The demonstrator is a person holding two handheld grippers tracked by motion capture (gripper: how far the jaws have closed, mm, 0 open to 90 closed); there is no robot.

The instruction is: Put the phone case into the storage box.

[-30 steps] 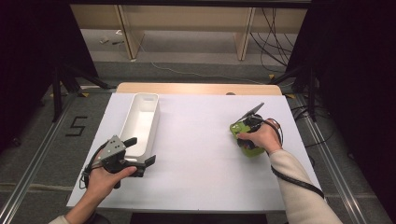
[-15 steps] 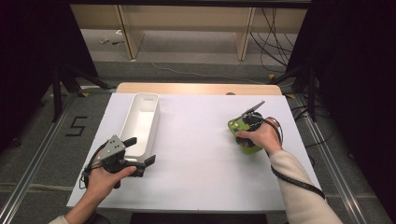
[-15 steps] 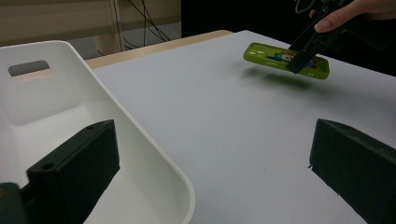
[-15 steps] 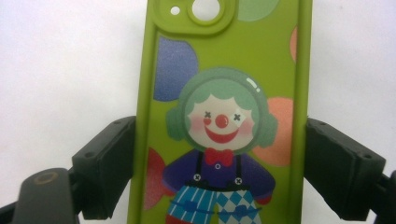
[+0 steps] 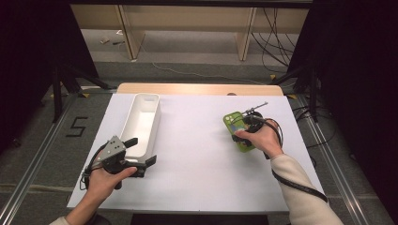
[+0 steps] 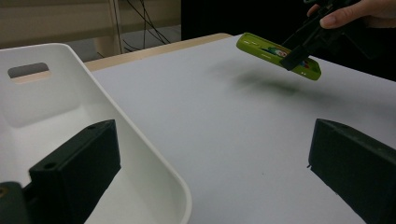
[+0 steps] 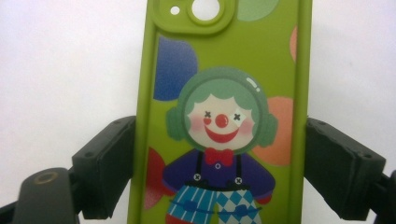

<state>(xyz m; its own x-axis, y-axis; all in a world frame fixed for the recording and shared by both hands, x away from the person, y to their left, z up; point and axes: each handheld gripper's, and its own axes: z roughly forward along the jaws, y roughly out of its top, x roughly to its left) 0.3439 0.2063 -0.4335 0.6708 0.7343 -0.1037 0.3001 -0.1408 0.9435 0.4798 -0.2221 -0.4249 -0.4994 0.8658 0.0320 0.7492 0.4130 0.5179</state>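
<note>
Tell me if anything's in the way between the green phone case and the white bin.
Nothing visible is. The right gripper holds the phone case by its long edges, lifted off the table. Bare tabletop lies between it and the white bin. The left gripper sits at the bin's near end, jaws open.

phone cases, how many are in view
1. The green phone case is clamped between the jaws of the right hand-held gripper, lifted off the right side of the table. The white bin at the left looks empty, though not all of its floor shows.

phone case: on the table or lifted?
Lifted. In the left gripper view the green phone case hangs tilted in the right gripper, its shadow apart on the white table.
</note>
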